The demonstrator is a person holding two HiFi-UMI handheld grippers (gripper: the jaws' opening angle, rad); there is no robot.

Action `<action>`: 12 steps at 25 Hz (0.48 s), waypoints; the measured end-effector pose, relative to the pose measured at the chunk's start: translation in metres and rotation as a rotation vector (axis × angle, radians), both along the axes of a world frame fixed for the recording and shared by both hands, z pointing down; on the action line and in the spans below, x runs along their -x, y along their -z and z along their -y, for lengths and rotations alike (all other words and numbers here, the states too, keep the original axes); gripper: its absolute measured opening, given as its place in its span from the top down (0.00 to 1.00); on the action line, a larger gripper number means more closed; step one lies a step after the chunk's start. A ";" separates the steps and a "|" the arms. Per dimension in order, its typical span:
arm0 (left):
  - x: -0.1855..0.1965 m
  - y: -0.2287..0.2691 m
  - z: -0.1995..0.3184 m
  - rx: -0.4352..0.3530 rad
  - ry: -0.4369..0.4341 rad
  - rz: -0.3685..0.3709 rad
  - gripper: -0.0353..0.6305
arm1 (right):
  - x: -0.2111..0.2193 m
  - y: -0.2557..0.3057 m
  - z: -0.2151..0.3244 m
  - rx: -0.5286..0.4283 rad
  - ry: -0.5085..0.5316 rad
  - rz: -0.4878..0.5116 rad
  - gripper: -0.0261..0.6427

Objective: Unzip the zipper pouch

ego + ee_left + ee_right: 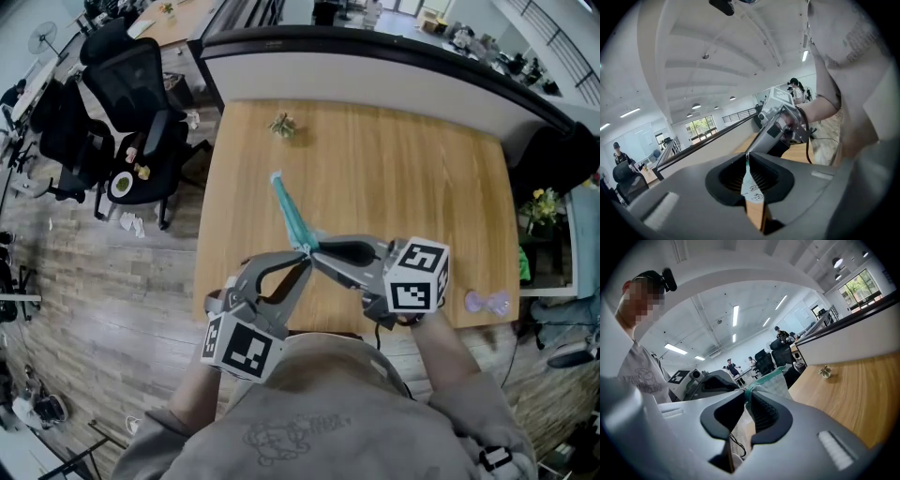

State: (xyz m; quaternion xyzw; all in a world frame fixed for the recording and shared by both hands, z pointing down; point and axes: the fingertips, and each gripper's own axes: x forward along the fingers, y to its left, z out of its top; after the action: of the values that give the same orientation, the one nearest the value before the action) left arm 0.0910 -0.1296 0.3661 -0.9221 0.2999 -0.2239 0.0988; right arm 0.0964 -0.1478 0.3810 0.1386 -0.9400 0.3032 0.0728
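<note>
Head view: the zipper pouch [291,214] is held above the table [422,187], slanting toward 11 o'clock from the meeting tools. The right gripper [317,253] clamps its teal edge and the left gripper [302,261] pinches a printed tab [751,187], likely the pull. With both grips apparently set, the next move is drawing the tab along the zipper.

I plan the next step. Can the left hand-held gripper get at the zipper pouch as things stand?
Probably yes: the left hand-held gripper has its jaws shut on a thin printed edge of the zipper pouch, close to the right hand-held gripper, which grips it too. Nothing stands between them.
</note>
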 end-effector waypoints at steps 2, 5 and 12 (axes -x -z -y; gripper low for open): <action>0.005 0.001 0.002 0.012 0.018 -0.020 0.94 | 0.001 -0.003 -0.002 0.007 0.007 -0.015 0.88; 0.009 -0.001 -0.001 0.058 0.005 -0.037 0.94 | 0.002 -0.005 -0.007 0.006 0.016 -0.018 0.88; 0.021 0.005 0.004 0.220 0.007 -0.173 0.94 | 0.007 -0.002 -0.013 -0.016 0.039 -0.012 0.88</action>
State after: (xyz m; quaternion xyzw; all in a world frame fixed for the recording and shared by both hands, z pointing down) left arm 0.0701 -0.1336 0.3609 -0.9422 0.2839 -0.1754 -0.0298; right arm 0.0894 -0.1343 0.3832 0.1229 -0.9443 0.2935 0.0834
